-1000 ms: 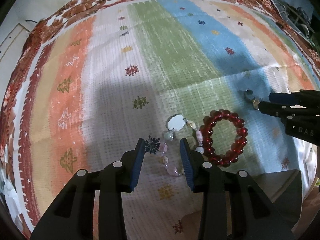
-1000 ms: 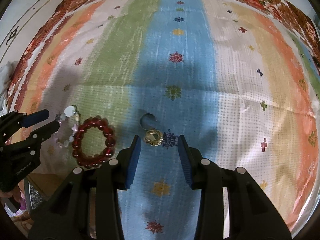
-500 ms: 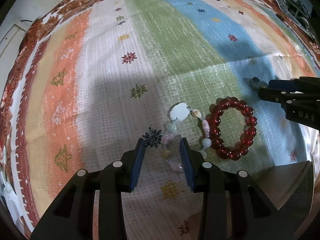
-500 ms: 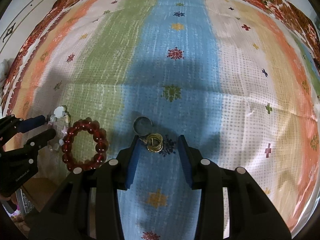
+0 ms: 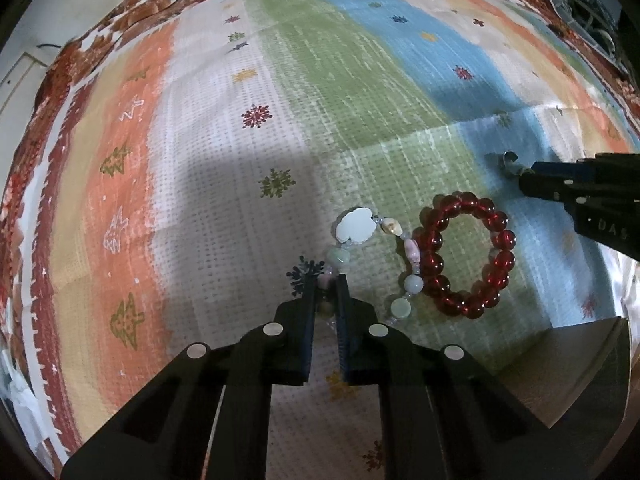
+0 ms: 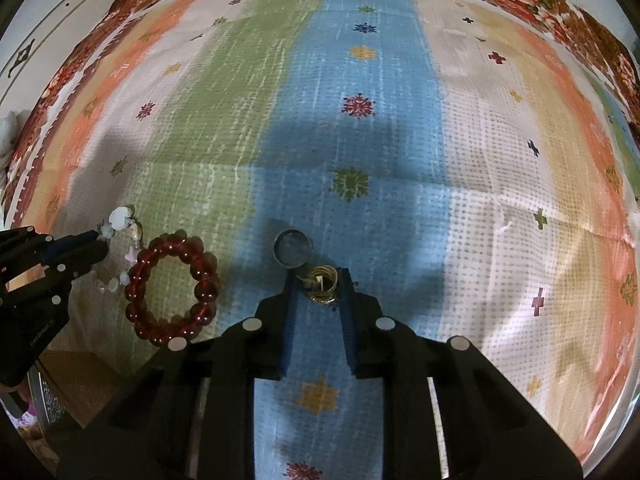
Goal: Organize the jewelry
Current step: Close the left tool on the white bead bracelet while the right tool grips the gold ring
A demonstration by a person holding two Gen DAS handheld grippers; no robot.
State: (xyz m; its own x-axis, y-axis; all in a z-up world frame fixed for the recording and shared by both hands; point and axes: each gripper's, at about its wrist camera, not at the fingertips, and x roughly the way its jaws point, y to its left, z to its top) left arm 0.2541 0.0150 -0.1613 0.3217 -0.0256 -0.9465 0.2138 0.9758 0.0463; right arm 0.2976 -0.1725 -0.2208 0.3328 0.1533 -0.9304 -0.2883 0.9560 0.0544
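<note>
Both grippers now shut more than a moment ago, when jaws stood wide. Left gripper (image 5: 325, 286) pressed tight on one side of the pale bead bracelet (image 5: 362, 226), pinching its beads. Right gripper (image 6: 318, 282) closing around the gold ring (image 6: 321, 285), ring between the jaws, pads touching or nearly touching it. Red bead bracelet (image 5: 464, 256) flat on the striped cloth (image 5: 200, 184), just beside the pale one, not held. Silver ring (image 6: 292, 249) on the blue stripe, just past the gold one, maybe touching it. Step in hand, by the look of it: grabbing two pieces at once. Next, probably: lift both gently and carry them to a storage spot; corner of a box (image 5: 576, 364) close by. Careful with the pale bracelet, likely to dangle and swing.
</note>
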